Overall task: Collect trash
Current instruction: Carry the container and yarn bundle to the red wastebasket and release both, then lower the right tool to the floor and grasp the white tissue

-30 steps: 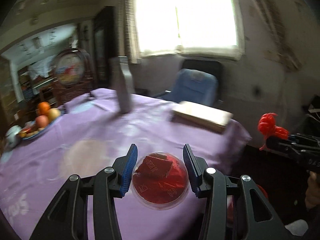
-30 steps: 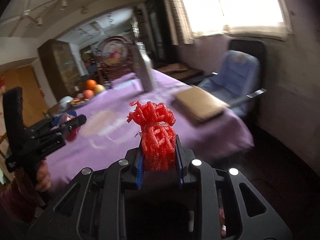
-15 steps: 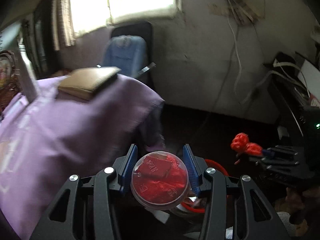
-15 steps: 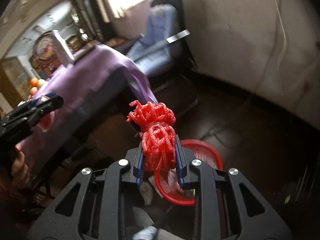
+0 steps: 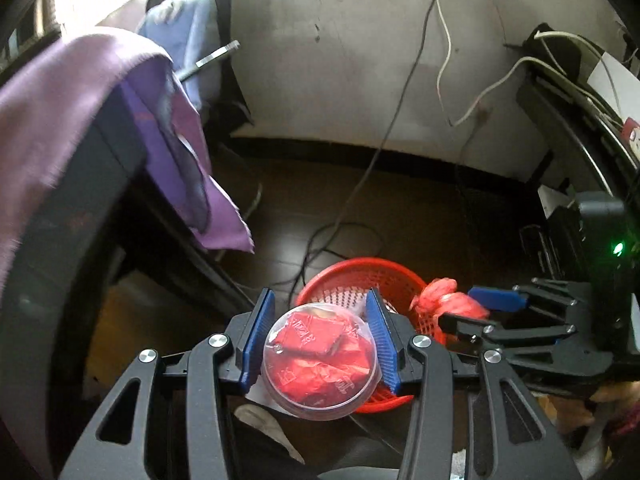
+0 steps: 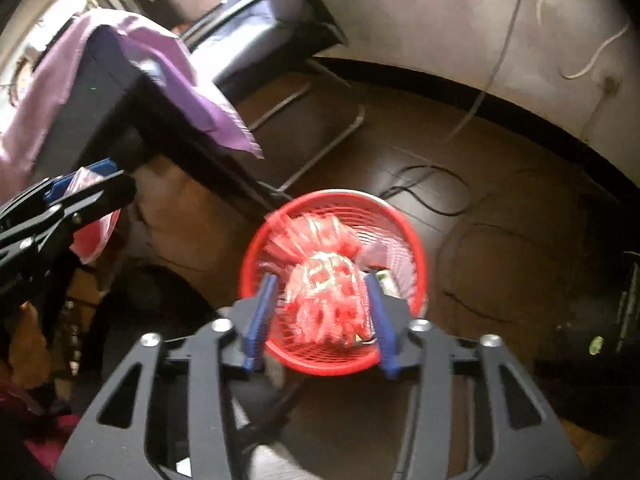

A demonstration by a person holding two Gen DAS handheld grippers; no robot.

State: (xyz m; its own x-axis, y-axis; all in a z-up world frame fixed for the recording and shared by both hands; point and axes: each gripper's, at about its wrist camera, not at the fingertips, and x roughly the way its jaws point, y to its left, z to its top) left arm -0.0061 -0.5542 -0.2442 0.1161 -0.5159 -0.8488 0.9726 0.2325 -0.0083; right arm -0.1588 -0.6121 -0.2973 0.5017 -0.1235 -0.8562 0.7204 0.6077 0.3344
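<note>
My left gripper (image 5: 320, 336) is shut on a clear plastic cup (image 5: 320, 364) packed with red wrappers, held just above the near rim of a red mesh basket (image 5: 360, 276) on the floor. My right gripper (image 6: 320, 312) points down over the same basket (image 6: 416, 256). Its jaws are opening, and a red foam net (image 6: 324, 300) sits blurred between them with small gaps at the pads. In the left wrist view the right gripper (image 5: 476, 312) and the net (image 5: 440, 300) hang at the basket's right rim. The right wrist view shows the left gripper (image 6: 80, 188) and cup (image 6: 94, 236) at far left.
A dark table draped in a purple cloth (image 5: 172, 140) overhangs on the left, with a blue chair (image 5: 188, 28) behind it. Cables (image 5: 340, 232) trail over the dark floor beyond the basket. Black equipment (image 5: 592, 240) with a green light stands on the right.
Both grippers have swung off the table and dropped down over the red basket on the floor. The right jaws have spread apart around the foam net; the left still holds the cup.
</note>
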